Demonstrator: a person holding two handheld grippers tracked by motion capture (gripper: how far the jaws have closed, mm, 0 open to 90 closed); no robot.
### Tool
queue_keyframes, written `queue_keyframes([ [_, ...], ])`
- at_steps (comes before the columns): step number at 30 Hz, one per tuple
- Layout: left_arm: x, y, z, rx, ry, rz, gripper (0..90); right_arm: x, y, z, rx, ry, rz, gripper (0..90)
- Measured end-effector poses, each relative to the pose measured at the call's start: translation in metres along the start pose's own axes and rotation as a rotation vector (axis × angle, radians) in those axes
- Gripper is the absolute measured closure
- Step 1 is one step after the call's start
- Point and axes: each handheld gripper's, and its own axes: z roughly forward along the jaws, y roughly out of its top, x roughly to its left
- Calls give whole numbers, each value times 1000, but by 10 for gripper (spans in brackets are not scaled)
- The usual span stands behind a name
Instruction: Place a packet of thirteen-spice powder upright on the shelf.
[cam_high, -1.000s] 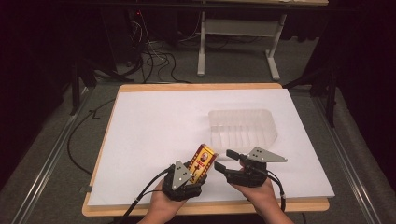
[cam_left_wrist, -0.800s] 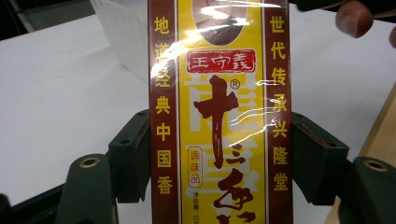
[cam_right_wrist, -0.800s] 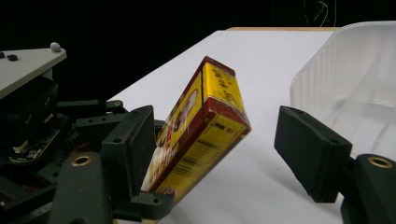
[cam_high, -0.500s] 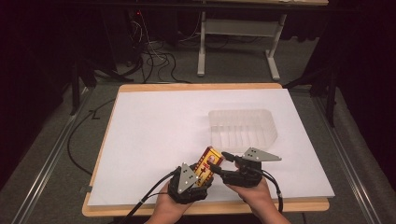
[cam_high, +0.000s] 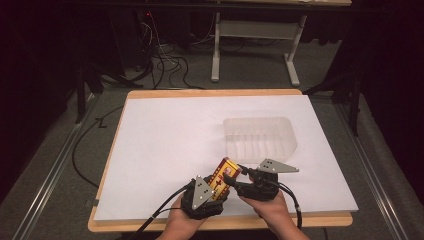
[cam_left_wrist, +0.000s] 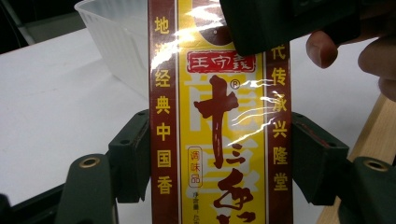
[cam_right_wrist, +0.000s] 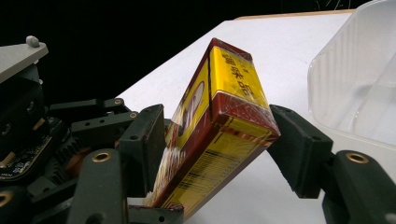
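Note:
A yellow-and-red box (cam_high: 226, 174) with printed characters is held tilted above the table's front edge. My left gripper (cam_high: 216, 187) is shut on its lower part, and in the left gripper view both pads press the box (cam_left_wrist: 219, 130) at its long sides. My right gripper (cam_high: 234, 176) comes in from the right at the box's upper end. Its jaws have just been closing, and in the right gripper view they meet the box (cam_right_wrist: 229, 93) on both sides, one pad at a corner. The left gripper's body (cam_right_wrist: 28, 116) sits close behind.
A clear plastic tray (cam_high: 257, 120) stands empty on the white sheet (cam_high: 170, 140) just beyond the grippers, close to the box's far end (cam_right_wrist: 355, 84). The wooden table edge (cam_high: 220, 224) runs under the person's hands. Cables and table legs lie on the floor behind.
The right gripper's jaws have moved onto the box's upper end and narrowed around it. The left gripper still holds the box in about the same place.

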Motion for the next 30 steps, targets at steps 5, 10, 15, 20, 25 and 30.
queue_keyframes([
  [5,0,-1,1,8,5,9,327,-1,0,0,1,5,4,454],
  [10,0,-1,1,8,5,12,327,0,-1,1,3,8,8,507],
  [15,1,-1,2,14,-3,8,327,-2,0,0,-1,20,20,552],
  [20,3,-3,4,36,-18,-11,327,0,-1,0,4,18,-5,588],
  [25,4,-3,5,38,-29,-20,327,2,0,-1,-6,23,-14,614],
  [30,4,-3,6,46,-32,-23,326,5,1,-2,-11,19,-36,638],
])
